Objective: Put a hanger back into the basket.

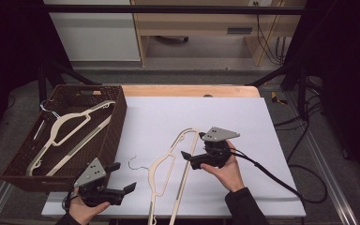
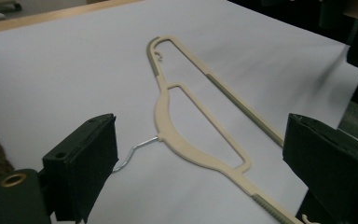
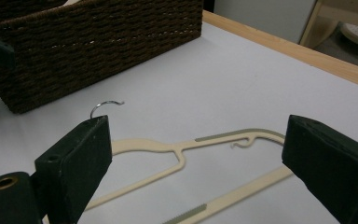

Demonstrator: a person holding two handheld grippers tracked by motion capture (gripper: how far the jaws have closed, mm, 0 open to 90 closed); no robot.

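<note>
The cream hanger (image 1: pixel 171 171) lies flat on the white sheet of the desk (image 1: pixel 243 122), just beside the woven basket (image 1: pixel 115 133) that already holds another hanger (image 1: pixel 70 133), probably so it can go in next. The left hand-held gripper (image 1: pixel 122 180) and the right hand-held gripper (image 1: pixel 187 159) both stand wide open and hold nothing, one on each side of the hanger, likely to take it at two places.

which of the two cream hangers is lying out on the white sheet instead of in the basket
The hanger between the two grippers lies flat on the white sheet. The other hanger rests inside the dark wicker basket.
</note>
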